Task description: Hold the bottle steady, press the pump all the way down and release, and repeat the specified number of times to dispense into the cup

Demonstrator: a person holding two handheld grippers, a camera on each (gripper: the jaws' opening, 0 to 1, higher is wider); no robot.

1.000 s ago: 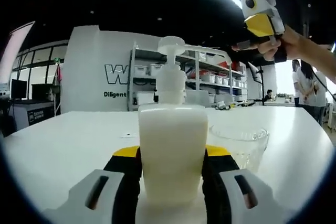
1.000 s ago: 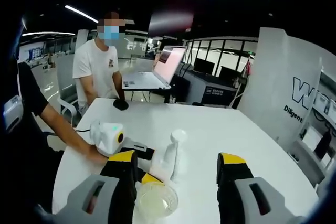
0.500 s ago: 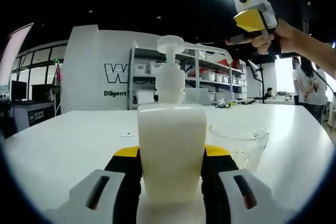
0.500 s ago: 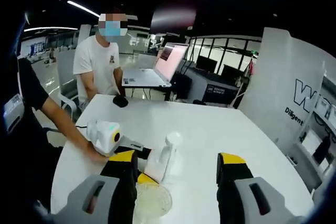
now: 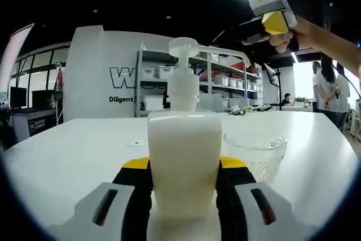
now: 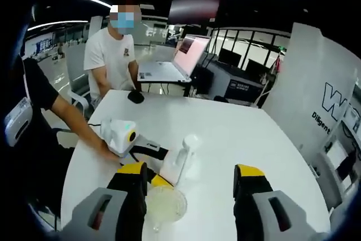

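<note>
A pump bottle (image 5: 184, 139) of white liquid stands on the white table (image 5: 67, 145), its pump head (image 5: 183, 46) up. My left gripper (image 5: 184, 167) is shut on the bottle's base, yellow-tipped jaws on both sides. A clear glass cup (image 5: 256, 153) stands just to the bottle's right, under the spout. My right gripper (image 5: 256, 26), in a hand, hovers high above and right of the pump. From the right gripper view, my right gripper (image 6: 192, 176) is open, well above the bottle (image 6: 183, 159) and cup (image 6: 163, 204). The left gripper (image 6: 168, 167) holds the bottle there.
A person in a white shirt (image 6: 110, 55) sits at the table's far end beside an open laptop (image 6: 169, 66) and a black mouse (image 6: 135, 97). Shelving with bins (image 5: 192, 86) stands behind the table. People stand at the far right (image 5: 327, 91).
The right gripper has drifted up and a little left in the left gripper view, staying above the pump. The bottle, cup and left gripper have held still.
</note>
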